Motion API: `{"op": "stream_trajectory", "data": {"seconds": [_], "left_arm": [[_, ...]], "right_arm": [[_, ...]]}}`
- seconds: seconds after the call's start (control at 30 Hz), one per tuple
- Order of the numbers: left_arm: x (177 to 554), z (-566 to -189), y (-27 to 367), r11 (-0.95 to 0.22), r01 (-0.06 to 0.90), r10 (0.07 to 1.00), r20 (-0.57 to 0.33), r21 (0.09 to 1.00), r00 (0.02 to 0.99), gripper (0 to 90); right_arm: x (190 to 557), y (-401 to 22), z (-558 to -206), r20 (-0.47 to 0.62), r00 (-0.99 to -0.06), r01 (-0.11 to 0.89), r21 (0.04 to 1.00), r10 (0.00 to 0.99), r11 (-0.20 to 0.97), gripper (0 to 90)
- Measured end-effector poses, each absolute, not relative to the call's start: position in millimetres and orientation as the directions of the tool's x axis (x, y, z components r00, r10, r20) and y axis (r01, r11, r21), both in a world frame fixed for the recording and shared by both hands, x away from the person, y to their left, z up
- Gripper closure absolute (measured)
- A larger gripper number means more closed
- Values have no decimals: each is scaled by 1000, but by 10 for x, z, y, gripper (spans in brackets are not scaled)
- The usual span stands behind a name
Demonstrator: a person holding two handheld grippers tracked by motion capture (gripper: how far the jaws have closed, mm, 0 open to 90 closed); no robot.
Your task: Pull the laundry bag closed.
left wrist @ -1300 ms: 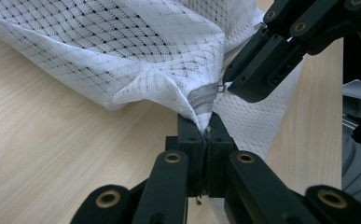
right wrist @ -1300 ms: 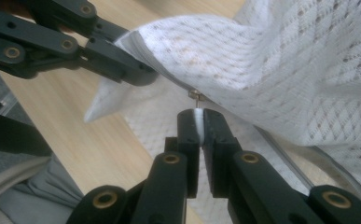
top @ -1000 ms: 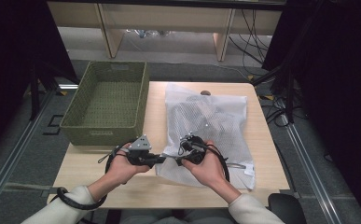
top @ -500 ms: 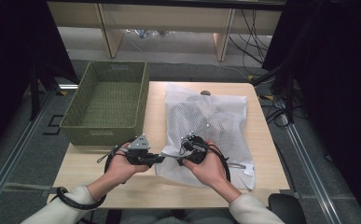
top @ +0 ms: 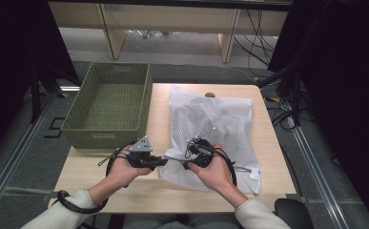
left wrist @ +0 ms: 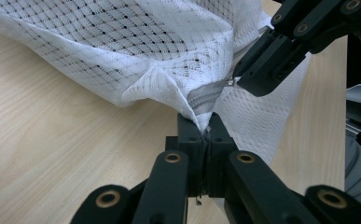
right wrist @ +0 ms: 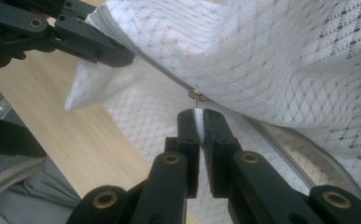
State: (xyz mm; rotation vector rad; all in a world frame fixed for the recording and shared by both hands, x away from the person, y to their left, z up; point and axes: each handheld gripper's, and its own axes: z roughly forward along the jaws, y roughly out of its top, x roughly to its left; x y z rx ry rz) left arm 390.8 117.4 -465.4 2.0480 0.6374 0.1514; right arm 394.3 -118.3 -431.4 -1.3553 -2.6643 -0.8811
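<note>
Both forearms enter from the near edge of the counter (top: 101,181), hands side by side, knuckles up. The left tongs (top: 164,161) point right, jaws clamped on the zipper-end corner of the white mesh laundry bag (top: 215,124). The right tongs (top: 186,164) point left toward them, jaws pinched on the white zipper pull tab (right wrist: 197,117). The bag lies flat on the counter's right half, near corner lifted. Farther left stands a green woven basket (top: 109,102).
</note>
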Motion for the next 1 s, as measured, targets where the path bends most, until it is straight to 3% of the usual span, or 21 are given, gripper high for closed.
{"op": "stream_trajectory", "data": {"seconds": [1.0], "left_arm": [[3894, -4649, 1202, -405, 391, 515, -147, 826, 844, 880]], "right_arm": [[3961, -1305, -4336, 270, -617, 758, 457, 739, 465, 871]]}}
